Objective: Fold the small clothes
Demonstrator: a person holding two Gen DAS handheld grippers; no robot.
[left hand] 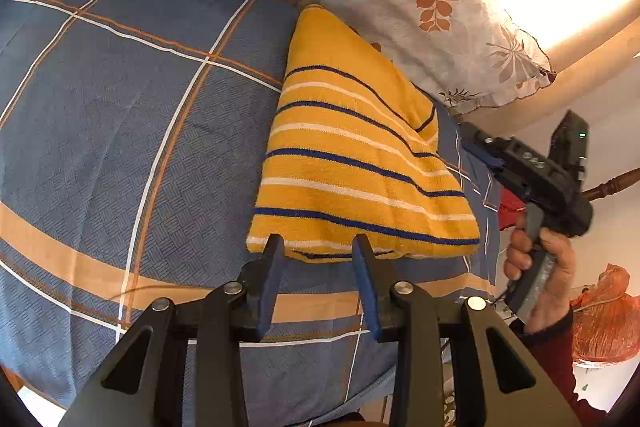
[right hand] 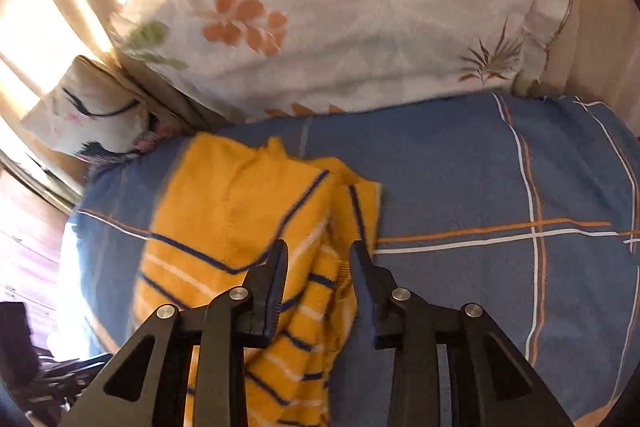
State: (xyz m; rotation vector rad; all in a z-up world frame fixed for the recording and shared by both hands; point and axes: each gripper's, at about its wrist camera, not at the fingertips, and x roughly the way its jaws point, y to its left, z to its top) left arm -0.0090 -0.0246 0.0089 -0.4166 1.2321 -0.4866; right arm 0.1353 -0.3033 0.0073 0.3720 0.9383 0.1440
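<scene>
Yellow terry cloth with navy and white stripes, a small folded garment [left hand: 352, 163], lies on the blue plaid bedsheet [left hand: 120, 107] with its thin white and orange lines. In the left wrist view it forms a tidy wedge, narrow at the far end and broad at the near hem, and it sits near the right-hand edge of the bed, just below a white pillow printed with orange and green leaves [left hand: 432, 7].

The left gripper [left hand: 319, 247] is spread wide, its two blue-padded fingers apart with nothing between them. Their tips stand right at the garment's near hem, the left finger at the near left corner and the right one close to the middle of that edge; whether they touch the cloth cannot be told. The garment extends straight ahead from the tongs.

Off the bed's right side in the same view, the right gripper [left hand: 478, 149] is seen from the side, carried by the person's right hand [left hand: 540, 267] around its grey handle, its tips close to the garment's far right side.

In the right wrist view the garment [right hand: 240, 227] is blurred and looks looser, with folds overlapping. The right gripper [right hand: 319, 251] is likewise unclenched, fingers apart and gripping nothing. The cloth lies ahead and to the left of it and runs beneath the left finger, while the right finger stands over the garment's right edge, beside bare sheet [right hand: 480, 187]. The leaf-print pillow [right hand: 340, 7] fills the background beyond.
</scene>
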